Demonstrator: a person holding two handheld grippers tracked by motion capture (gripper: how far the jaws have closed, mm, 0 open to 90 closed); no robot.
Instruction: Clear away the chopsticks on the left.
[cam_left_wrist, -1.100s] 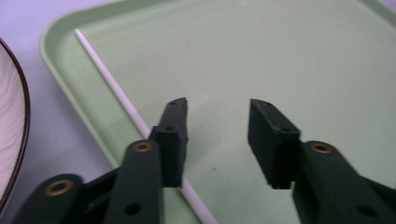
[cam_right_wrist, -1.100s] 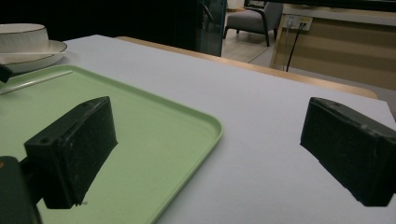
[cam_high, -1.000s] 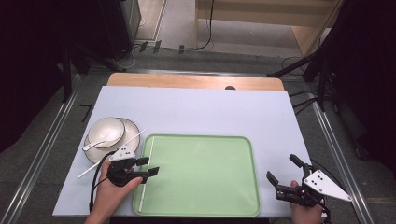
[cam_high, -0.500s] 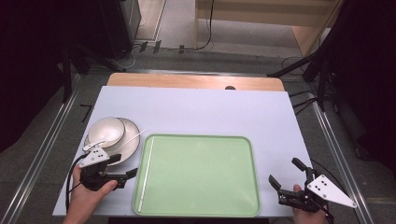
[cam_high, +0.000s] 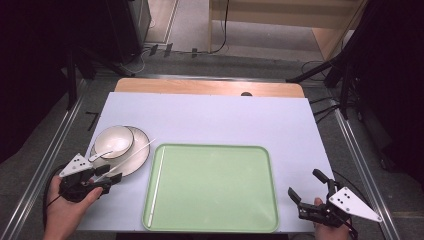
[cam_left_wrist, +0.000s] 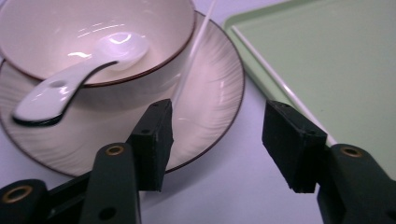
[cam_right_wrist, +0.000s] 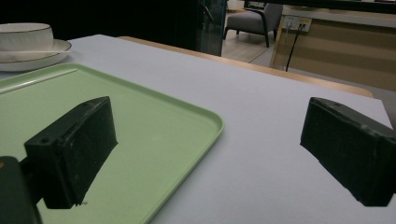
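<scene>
The left gripper (cam_high: 107, 183) has its jaws partly apart, having just been closing, with nothing pinched between them; they sit at the near rim of the plate (cam_left_wrist: 212, 100), one pad by the near end of a white chopstick (cam_left_wrist: 194, 49) that leans across that plate. The right gripper (cam_high: 307, 192) holds its jaws wide and empty at the desk's near right corner. On the pale desk (cam_high: 210, 117) the green tray (cam_high: 215, 187) lies in the middle, a second chopstick (cam_high: 155, 187) along its left edge. The bowl (cam_left_wrist: 93, 32) sits on the plate left of the tray, a white spoon (cam_left_wrist: 77, 81) inside it. No writing can be read.
</scene>
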